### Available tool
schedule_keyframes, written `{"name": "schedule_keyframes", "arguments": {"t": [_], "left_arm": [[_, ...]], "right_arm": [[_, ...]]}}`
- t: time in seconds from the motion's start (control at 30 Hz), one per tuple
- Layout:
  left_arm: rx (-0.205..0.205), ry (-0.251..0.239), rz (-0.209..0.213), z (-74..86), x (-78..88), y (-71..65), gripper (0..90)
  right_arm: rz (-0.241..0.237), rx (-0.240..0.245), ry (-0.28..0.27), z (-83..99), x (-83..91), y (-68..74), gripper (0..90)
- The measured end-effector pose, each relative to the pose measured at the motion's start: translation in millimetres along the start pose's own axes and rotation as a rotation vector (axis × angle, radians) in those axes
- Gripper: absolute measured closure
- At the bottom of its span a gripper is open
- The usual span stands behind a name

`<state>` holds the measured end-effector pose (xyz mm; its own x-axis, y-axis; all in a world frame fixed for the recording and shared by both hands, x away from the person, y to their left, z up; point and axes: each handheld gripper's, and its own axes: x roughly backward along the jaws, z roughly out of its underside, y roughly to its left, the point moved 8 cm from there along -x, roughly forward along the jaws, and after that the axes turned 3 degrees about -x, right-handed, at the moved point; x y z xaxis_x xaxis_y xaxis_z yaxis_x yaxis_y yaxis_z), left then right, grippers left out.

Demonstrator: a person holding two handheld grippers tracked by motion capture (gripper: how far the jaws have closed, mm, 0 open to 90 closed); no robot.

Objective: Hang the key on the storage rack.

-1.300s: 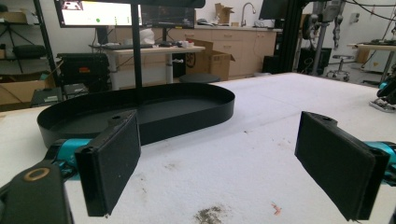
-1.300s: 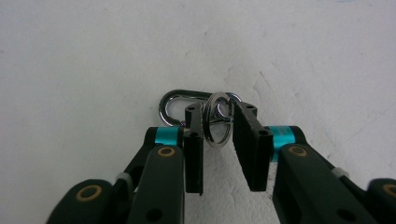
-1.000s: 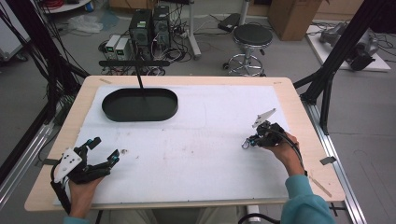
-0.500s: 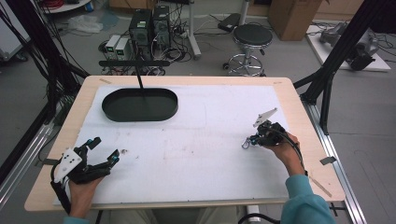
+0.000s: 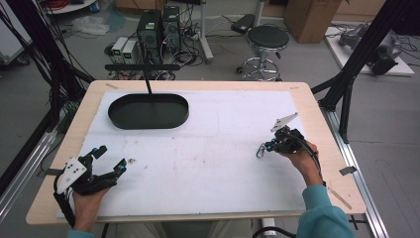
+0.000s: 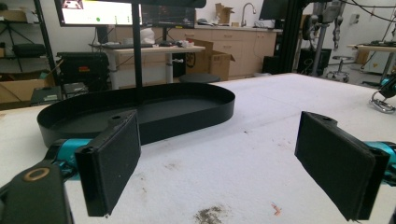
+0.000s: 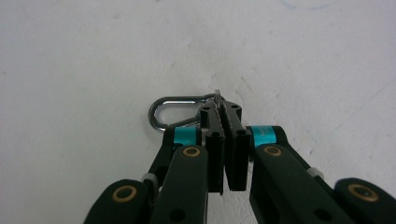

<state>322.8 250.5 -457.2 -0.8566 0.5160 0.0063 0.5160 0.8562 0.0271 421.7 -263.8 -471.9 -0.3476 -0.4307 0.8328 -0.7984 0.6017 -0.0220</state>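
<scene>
At the white table's right side, a silver metal carabiner (image 7: 173, 112) is being kept clamped, unmoved, in the closed right gripper (image 5: 267, 147); left gripper (image 5: 110, 159) is being held wide open, empty; no progress indicated

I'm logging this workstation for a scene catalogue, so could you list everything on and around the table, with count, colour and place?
Tray: one, black, oval, far left part of the table, a black post rising from it.
Carabiner: one, silver metal, held just over the mat on the right side.
Small object: one, pale, on the mat near the left gripper; too small to identify.
Mat: one, white, stained, covering the tabletop.
Table: one, light wood edge.
Stool: one, black seat, on the floor behind the table.
Computer towers: two, dark, on the floor behind the table.
Left gripper: one, black, jaws wide apart, near left corner.
Right gripper: one, black with teal bands, jaws closed on the carabiner.
</scene>
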Motion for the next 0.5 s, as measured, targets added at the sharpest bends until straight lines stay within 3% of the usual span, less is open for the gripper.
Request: {"name": "schedule_keyframes", "arguments": {"t": [0.13, 0.17, 0.27, 0.33, 0.43, 0.5], "left_arm": [[0.001, 0.0, 0.001, -0.1, -0.1, 0.3, 14.8], [0.009, 0.006, 0.006, 0.1, -0.3, 0.7, 14.8], [0.016, 0.013, 0.012, 0.2, -1.3, 1.7, 14.8], [0.006, 0.015, 0.018, -1.0, -1.9, 2.6, 14.8], [0.009, 0.006, 0.04, -6.9, -3.0, 3.1, 14.8], [0.011, 0.0, 0.06, -12.5, -4.5, 2.1, 14.8]], "right_arm": [[-0.019, -0.009, -0.042, -3.8, 3.5, 2.1, 89.3], [-0.035, -0.006, -0.086, -8.4, 6.3, 3.7, 89.3], [-0.05, -0.014, -0.132, -13.4, 9.8, 6.5, 89.3], [-0.086, -0.019, -0.209, -21.9, 13.6, 11.6, 89.3], [-0.101, -0.015, -0.239, -26.1, 15.2, 15.2, 89.3], [-0.136, -0.019, -0.297, -34.0, 18.0, 20.7, 89.3]]}}
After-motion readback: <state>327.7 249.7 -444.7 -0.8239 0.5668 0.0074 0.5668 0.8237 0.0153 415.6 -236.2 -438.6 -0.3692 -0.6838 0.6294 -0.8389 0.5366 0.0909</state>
